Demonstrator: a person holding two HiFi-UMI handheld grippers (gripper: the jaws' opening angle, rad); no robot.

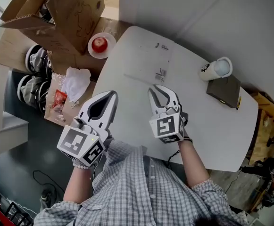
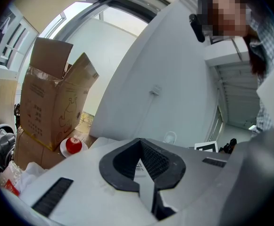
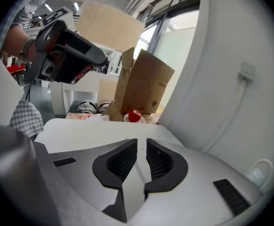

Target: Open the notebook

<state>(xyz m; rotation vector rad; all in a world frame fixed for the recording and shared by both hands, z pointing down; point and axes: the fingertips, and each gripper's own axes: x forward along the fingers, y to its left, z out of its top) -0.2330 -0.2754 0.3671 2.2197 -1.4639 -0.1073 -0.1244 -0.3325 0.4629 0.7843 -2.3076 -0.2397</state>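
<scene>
Left gripper (image 1: 113, 95), dark ribbed pads pressed together, empty; right gripper (image 1: 156, 88), pads narrowly apart, empty; both above the near side of a smooth white round-cornered table (image 1: 198, 126); flat dark rectangular notebook (image 1: 224, 90), closed, far right, well apart from both, beside white cup (image 1: 217, 68); off-table, open cardboard box (image 1: 73, 11)

1. Bench (image 1: 127, 51): white top, recorded as smooth and matt.
2. Box (image 1: 70, 13): brown cardboard, matt, creased.
3. Notebook (image 1: 224, 89): dark matt cover.
4. Left gripper (image 1: 113, 95), right gripper (image 1: 156, 88): smooth white plastic shells; black ribbed pads (image 3: 120, 164).
5. Shirt (image 1: 141, 187): checked woven cloth.
6. Apple (image 1: 99, 44): glossy red skin.
</scene>
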